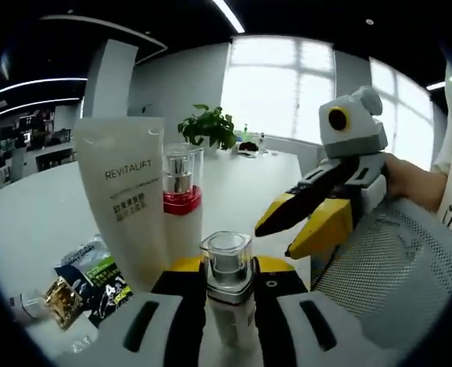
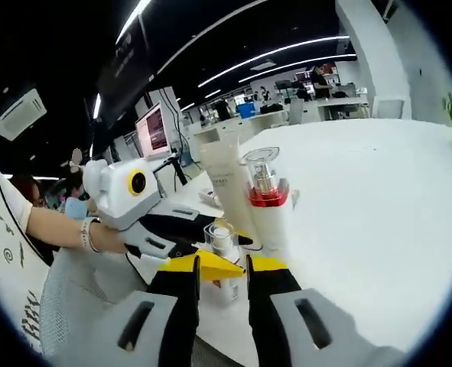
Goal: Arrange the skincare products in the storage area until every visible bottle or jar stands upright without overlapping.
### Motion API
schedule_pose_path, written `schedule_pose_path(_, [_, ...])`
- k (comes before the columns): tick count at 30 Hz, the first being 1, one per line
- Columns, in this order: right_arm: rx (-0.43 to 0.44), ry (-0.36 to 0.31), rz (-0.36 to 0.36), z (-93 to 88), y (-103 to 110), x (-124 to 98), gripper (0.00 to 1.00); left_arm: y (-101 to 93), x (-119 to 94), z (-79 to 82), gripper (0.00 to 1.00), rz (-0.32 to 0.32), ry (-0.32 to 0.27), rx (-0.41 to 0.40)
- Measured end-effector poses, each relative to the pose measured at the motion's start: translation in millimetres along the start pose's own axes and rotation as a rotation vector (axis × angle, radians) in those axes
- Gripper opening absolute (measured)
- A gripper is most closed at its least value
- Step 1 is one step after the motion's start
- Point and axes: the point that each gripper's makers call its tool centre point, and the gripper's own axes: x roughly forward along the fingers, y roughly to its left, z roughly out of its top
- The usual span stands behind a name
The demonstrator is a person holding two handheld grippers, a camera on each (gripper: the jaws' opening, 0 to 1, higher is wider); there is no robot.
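In the left gripper view the left claw (image 1: 227,310) is closed on a small clear-capped bottle (image 1: 227,277), which stands upright between the black jaws at the near edge of the white surface (image 1: 34,214). Just left of it lie a green and black sachet (image 1: 97,279) and a crumpled gold wrapper (image 1: 59,300), flat on the surface. Behind the held bottle a white tube marked REVITALIFT (image 1: 130,191) stands upright on its cap, and just to its right, touching or nearly so, is a pump bottle with a red collar (image 1: 183,191) under a clear cover, also upright. To the right the right claw (image 1: 275,237) comes in with yellow-tipped jaws slightly parted, holding nothing, gripped by a person's hand (image 1: 409,180) above a grey mesh chair back (image 1: 386,267). Farther off a green potted plant (image 1: 208,126) sits on the surface before bright windows (image 1: 275,84).

In the right gripper view the right claw (image 2: 222,271) has its jaws apart around empty space, its tips just beside the small bottle (image 2: 222,241) held in the left claw (image 2: 210,248). Beyond stand the red-collared bottle (image 2: 265,191) and the white tube (image 2: 222,172). The surface (image 2: 378,199) stretches wide and bare to the right; farther back are a monitor (image 2: 154,131), desks with seated people, and long ceiling light strips (image 2: 271,53).
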Motion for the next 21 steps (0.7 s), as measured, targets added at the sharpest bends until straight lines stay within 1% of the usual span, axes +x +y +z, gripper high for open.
schedule_pose_path(1, [0.007, 0.002, -0.005, -0.3, -0.8, 1.3, 0.25, -0.9, 0.3, 0.0, 0.17, -0.002, -0.001, 0.000])
schedule_pose_path(3, [0.001, 0.030, -0.006, -4.6, 0.4, 8.4, 0.29, -1.9, 1.5, -0.1, 0.17, -0.007, -0.002, 0.003])
schedule_pose_path(4, [-0.036, 0.049, -0.010, -6.7, 1.9, 12.2, 0.32, -3.0, 1.8, 0.4, 0.17, -0.007, -0.002, 0.010])
schedule_pose_path(5, [-0.040, 0.053, -0.011, -6.3, 3.0, 15.1, 0.33, -4.5, 1.9, 0.5, 0.17, -0.010, -0.002, 0.019])
schedule_pose_path(8, [-0.020, 0.044, -0.008, -0.6, 4.2, 23.3, 0.33, -6.7, 2.2, 0.4, 0.17, -0.014, -0.002, 0.030])
schedule_pose_path(11, [-0.019, 0.077, -0.024, -4.2, 1.1, 30.5, 0.33, -7.7, 2.5, 0.3, 0.17, -0.011, -0.003, 0.030])
schedule_pose_path(13, [0.002, 0.072, -0.018, -2.2, 1.3, 32.3, 0.34, -7.5, 2.1, 0.1, 0.17, -0.012, -0.002, 0.030])
schedule_pose_path(16, [0.013, 0.082, -0.020, -3.6, 2.3, 35.4, 0.32, -8.8, 2.2, 0.0, 0.17, -0.015, -0.002, 0.037])
schedule_pose_path(18, [0.035, 0.085, -0.014, -3.9, 4.2, 36.7, 0.27, -8.8, 2.4, 0.3, 0.17, -0.014, -0.003, 0.041])
schedule_pose_path(21, [0.031, 0.085, -0.029, -4.9, 1.9, 36.4, 0.22, -9.4, 2.5, -0.6, 0.17, -0.020, 0.000, 0.026])
